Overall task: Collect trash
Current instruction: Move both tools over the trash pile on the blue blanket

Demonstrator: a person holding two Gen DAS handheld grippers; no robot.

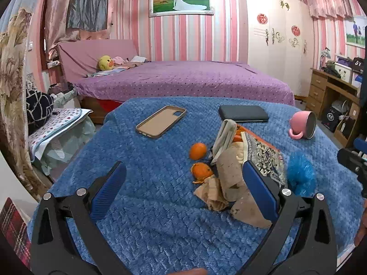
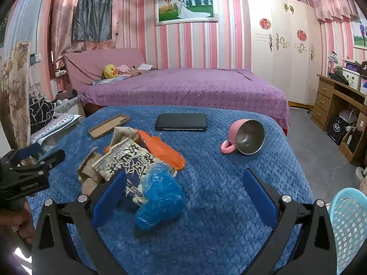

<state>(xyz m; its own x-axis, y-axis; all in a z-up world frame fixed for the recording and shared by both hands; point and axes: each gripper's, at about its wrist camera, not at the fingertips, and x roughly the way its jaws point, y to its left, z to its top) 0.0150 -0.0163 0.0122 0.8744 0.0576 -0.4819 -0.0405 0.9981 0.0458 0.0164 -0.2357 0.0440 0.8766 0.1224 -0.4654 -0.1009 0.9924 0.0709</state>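
Observation:
A heap of trash lies on the blue blanket (image 1: pixel 149 206): brown crumpled paper (image 1: pixel 231 183), a black-and-white printed wrapper (image 1: pixel 263 153) (image 2: pixel 128 160), orange plastic (image 2: pixel 165 151), a crumpled blue plastic piece (image 1: pixel 300 174) (image 2: pixel 160 197), and two orange peels (image 1: pixel 198 151). My left gripper (image 1: pixel 183 178) is open, its right finger touching the brown paper's edge. My right gripper (image 2: pixel 183 190) is open with the blue plastic lying between its fingers, close to the left one. Nothing is held.
A tan phone case (image 1: pixel 160 121), a black phone (image 2: pixel 181 122) and a tipped pink mug (image 2: pixel 245 137) lie farther back on the blanket. A light blue mesh basket (image 2: pixel 348 224) stands at the right edge. Beyond are a purple bed (image 2: pixel 183 87) and a wooden desk (image 2: pixel 332 105).

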